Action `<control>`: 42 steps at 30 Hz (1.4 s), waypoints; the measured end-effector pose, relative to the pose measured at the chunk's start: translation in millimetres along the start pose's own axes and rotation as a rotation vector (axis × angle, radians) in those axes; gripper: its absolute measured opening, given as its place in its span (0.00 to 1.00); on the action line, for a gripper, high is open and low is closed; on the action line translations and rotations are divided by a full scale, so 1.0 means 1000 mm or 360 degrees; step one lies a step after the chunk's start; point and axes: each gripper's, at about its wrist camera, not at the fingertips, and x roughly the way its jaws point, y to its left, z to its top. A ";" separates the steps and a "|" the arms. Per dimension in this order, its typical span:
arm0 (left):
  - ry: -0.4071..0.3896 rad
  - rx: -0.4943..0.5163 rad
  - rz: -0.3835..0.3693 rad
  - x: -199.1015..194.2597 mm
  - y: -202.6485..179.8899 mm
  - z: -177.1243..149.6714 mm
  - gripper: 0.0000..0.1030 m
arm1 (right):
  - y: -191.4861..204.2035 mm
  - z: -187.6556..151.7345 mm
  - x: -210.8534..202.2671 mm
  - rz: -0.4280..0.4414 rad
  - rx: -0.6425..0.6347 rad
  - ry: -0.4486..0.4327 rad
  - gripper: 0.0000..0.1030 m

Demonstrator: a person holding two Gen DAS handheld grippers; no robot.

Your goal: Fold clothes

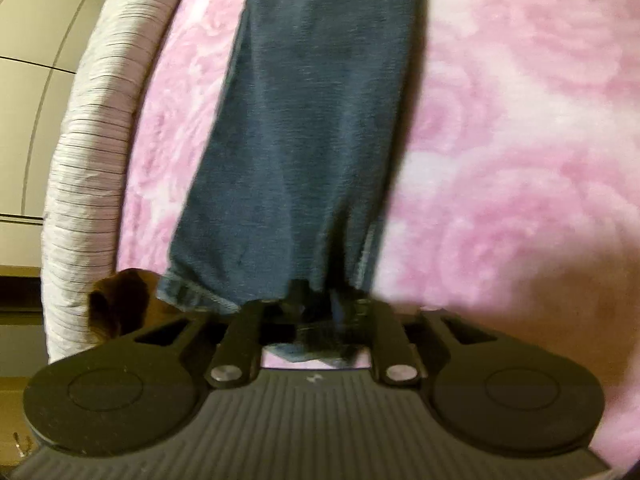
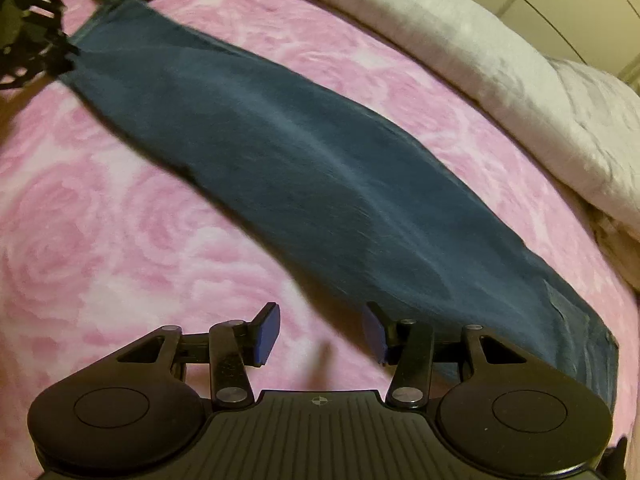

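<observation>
The left tongs (image 1: 316, 316) are hanging over the hem of the dark blue jeans (image 1: 304, 128), cloth lying between the jaws, the leg stretching ahead across the pink rose-patterned blanket (image 1: 500, 140).

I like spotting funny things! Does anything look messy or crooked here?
Nothing stands out. The jeans lie stretched out long and mostly flat on the pink blanket, with only soft wrinkles. The picture is a bit blurry, though.

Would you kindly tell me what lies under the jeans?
The jeans lie stretched across a pink rose-patterned blanket, which shows on both sides. Whatever sits directly beneath the denim is covered.
</observation>
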 end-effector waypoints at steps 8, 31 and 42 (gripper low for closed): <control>0.0024 -0.0013 -0.0062 -0.038 0.003 0.011 0.27 | -0.054 -0.044 -0.008 -0.0197 0.0322 0.0061 0.55; -0.0874 0.0311 -0.0129 -0.056 -0.067 0.350 0.57 | -0.178 -0.101 -0.009 -0.0314 0.0875 -0.0238 0.59; -0.0774 -0.0204 -0.0766 -0.040 0.033 0.370 0.14 | -0.162 -0.135 -0.006 -0.0168 0.1230 -0.0221 0.65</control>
